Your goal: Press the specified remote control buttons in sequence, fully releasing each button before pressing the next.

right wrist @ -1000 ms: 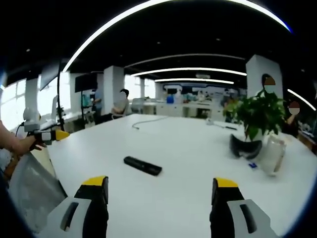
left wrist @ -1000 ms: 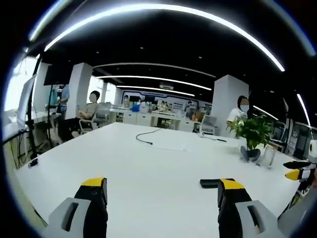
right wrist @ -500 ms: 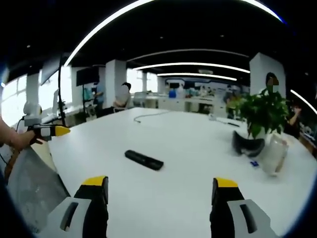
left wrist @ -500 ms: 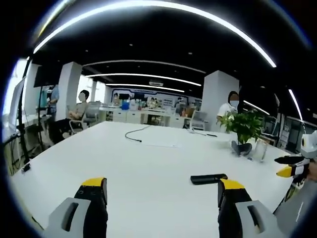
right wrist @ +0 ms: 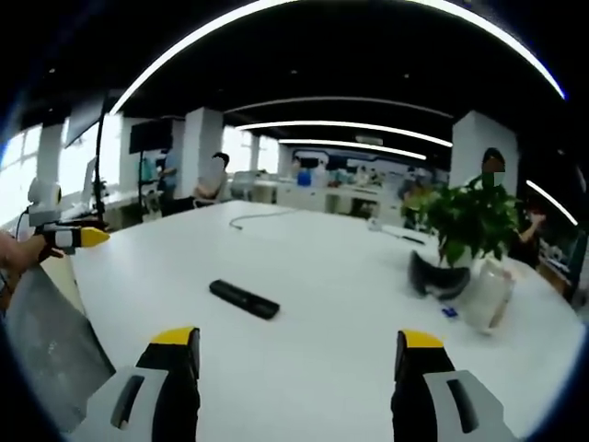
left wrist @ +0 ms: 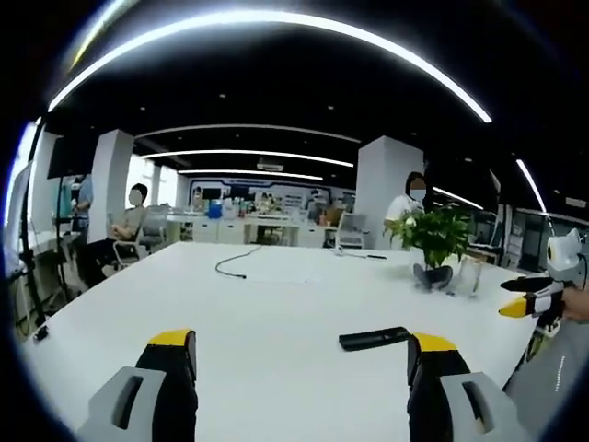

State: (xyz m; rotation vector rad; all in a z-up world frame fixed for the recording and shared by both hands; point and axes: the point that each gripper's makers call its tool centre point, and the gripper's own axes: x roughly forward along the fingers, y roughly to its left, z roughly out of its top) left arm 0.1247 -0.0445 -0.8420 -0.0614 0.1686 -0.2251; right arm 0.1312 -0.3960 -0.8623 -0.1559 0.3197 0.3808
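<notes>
A black remote control (left wrist: pixel 374 338) lies flat on the white table (left wrist: pixel 276 313), just beyond the right jaw of my left gripper (left wrist: pixel 299 354), which stands open with nothing between its jaws. In the right gripper view the same remote control (right wrist: pixel 243 299) lies ahead and a little left of my right gripper (right wrist: pixel 296 352), also open and empty. The right gripper (left wrist: pixel 534 304) pokes into the left gripper view at the right edge. The left gripper (right wrist: pixel 69 238), held by a hand, appears at the left edge of the right gripper view.
A potted green plant (right wrist: pixel 460 230) in a dark pot stands at the table's right side, with a clear glass vessel (right wrist: pixel 485 296) beside it. A black cable (left wrist: pixel 235 262) lies on the far part of the table. People sit and stand at desks behind.
Both cameras have shifted slightly; in each view the remote sits a bit further left than before. The remote itself has not moved, and both grippers remain open.
</notes>
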